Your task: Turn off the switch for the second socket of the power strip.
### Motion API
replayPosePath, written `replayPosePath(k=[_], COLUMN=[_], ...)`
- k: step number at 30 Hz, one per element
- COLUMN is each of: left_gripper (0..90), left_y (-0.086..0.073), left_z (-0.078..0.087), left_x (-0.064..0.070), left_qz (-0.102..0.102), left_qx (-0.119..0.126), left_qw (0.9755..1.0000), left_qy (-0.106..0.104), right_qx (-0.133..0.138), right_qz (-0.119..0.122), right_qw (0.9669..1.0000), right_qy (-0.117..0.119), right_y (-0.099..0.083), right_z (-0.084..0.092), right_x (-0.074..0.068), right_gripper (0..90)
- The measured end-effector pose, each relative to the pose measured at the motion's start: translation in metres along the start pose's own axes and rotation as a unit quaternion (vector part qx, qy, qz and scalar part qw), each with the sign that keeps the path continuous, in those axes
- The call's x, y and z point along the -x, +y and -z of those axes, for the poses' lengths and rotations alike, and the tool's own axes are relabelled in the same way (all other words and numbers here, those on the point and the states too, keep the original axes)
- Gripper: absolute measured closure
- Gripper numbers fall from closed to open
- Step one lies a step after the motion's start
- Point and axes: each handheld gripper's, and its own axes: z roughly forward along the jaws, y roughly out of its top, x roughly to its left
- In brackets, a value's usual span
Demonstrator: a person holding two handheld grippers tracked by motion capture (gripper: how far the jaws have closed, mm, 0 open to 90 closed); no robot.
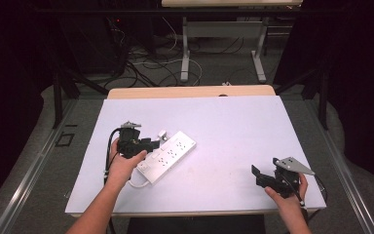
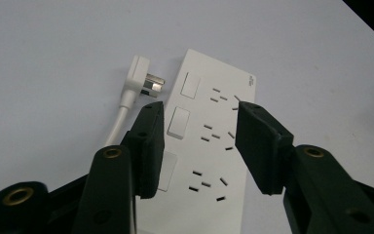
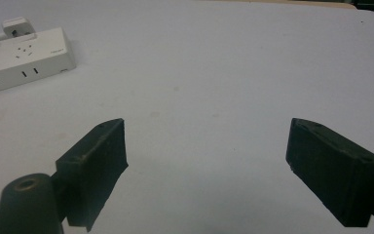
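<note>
On the pale, matte bench (image 1: pixel 233 122) lies a flat white plastic power strip (image 1: pixel 168 156), a long slab with rows of slotted sockets and square switches. Its white plug (image 2: pixel 139 75), metal prongs bare, rests just beside one end. The left tool (image 2: pixel 199 141) hovers above the strip, its black blocky jaws parted, nothing between them. The right tool (image 3: pixel 207 170) stands well apart over bare bench, jaws wide and empty.

One power strip (image 1: pixel 168 154), one plug (image 2: pixel 140 78), two grippers, seemingly three switches
</note>
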Motion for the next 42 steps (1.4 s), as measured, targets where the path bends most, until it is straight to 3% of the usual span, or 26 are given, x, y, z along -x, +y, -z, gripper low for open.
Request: replayPosePath(k=[16, 29, 42], left_gripper=[39.9, 28.6, 27.1], left_y=[-0.011, -0.016, -0.033], left_z=[0.014, 0.024, 0.04], left_x=[-0.006, -0.015, -0.033], left_qz=[0.002, 0.004, -0.002], left_qx=[0.037, 0.06, 0.076], left_qw=[0.9993, 0.998, 0.9969], left_qy=[-0.002, 0.016, 0.022], right_qx=[-0.003, -0.002, 0.0], right_qz=[-0.006, -0.006, -0.002], right_qw=[1.0, 1.0, 1.0], right_qy=[-0.002, -0.002, -0.003], right_y=[-0.001, -0.001, -0.002], right_z=[-0.001, 0.0, 0.001], right_x=[0.001, 0.002, 0.0], right_gripper=[14.1, 14.1, 14.1])
